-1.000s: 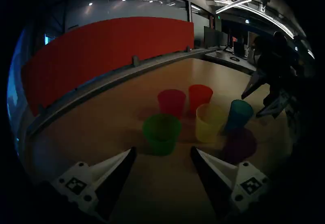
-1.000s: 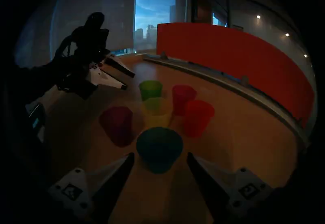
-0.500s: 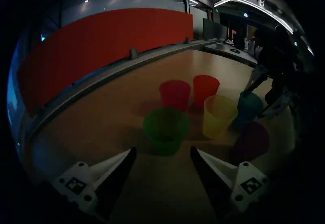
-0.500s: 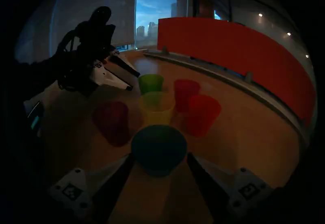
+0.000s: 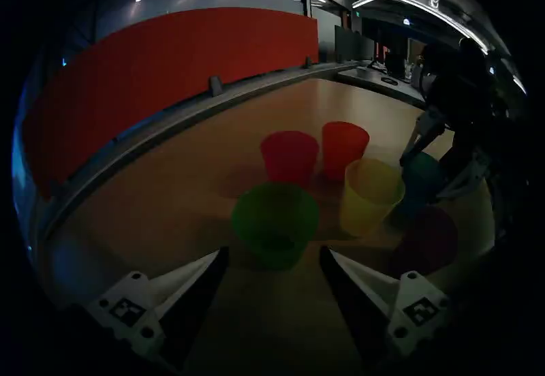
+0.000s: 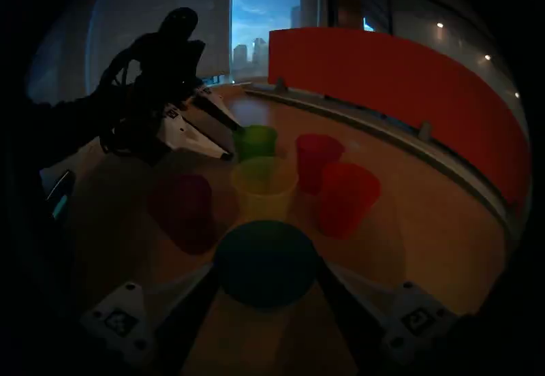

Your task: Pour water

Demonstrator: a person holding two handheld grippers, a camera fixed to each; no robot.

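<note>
Six plastic cups stand in a cluster on the wooden table (image 5: 170, 192). In the left gripper view a green cup (image 5: 274, 216) sits just ahead of my open left gripper (image 5: 272, 252), partly between the fingertips. Behind it are a pink cup (image 5: 289, 158), a red cup (image 5: 344, 148), a yellow cup (image 5: 370, 195), a teal cup (image 5: 426, 168) and a purple cup (image 5: 428, 240). In the right gripper view the teal cup (image 6: 266, 253) fills the gap of my open right gripper (image 6: 267, 272). The left gripper (image 6: 234, 142) flanks the green cup (image 6: 257, 143) there.
A red partition (image 5: 170, 63) runs along the table's far edge behind a grey rail. A person's dark arm (image 6: 88, 117) holds the left gripper. Windows (image 6: 259, 28) lie beyond. Bare tabletop (image 6: 422, 240) stretches right of the cups.
Both grippers have moved forward toward their cups. The teal cup now sits deeper between the right fingers, and the green cup has come closer to the left fingertips.
</note>
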